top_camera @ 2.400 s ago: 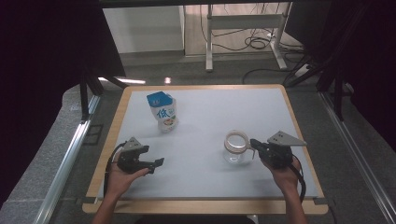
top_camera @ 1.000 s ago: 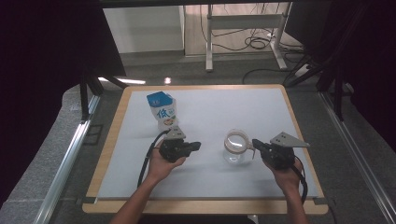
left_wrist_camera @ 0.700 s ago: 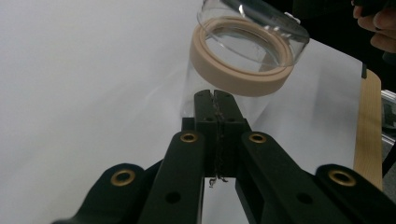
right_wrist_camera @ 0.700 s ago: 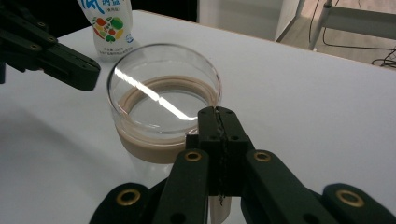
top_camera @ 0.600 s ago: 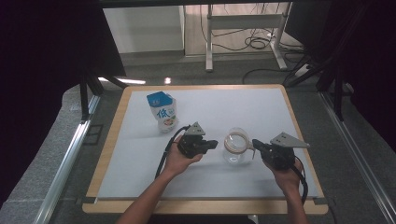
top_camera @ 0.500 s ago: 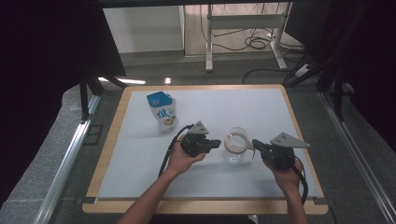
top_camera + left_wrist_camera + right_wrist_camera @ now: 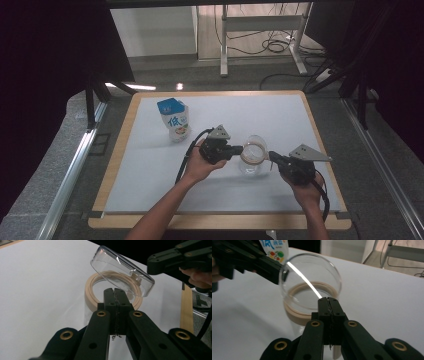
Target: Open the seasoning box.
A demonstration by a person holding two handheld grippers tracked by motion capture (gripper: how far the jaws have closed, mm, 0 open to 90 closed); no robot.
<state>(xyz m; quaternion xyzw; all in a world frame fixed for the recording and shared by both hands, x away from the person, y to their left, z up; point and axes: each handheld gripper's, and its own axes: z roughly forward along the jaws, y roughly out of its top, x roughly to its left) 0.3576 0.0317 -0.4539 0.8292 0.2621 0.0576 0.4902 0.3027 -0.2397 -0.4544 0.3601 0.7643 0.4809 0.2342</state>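
Jaws of left gripper (image 7: 115, 293) and right gripper (image 7: 329, 302) press together beside the jar (image 7: 252, 156); high view adds carton (image 7: 173, 119).

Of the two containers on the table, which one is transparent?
The glass jar with the beige rim, between the two tongs. The other is an opaque blue-and-white milk carton standing farther back on the left.
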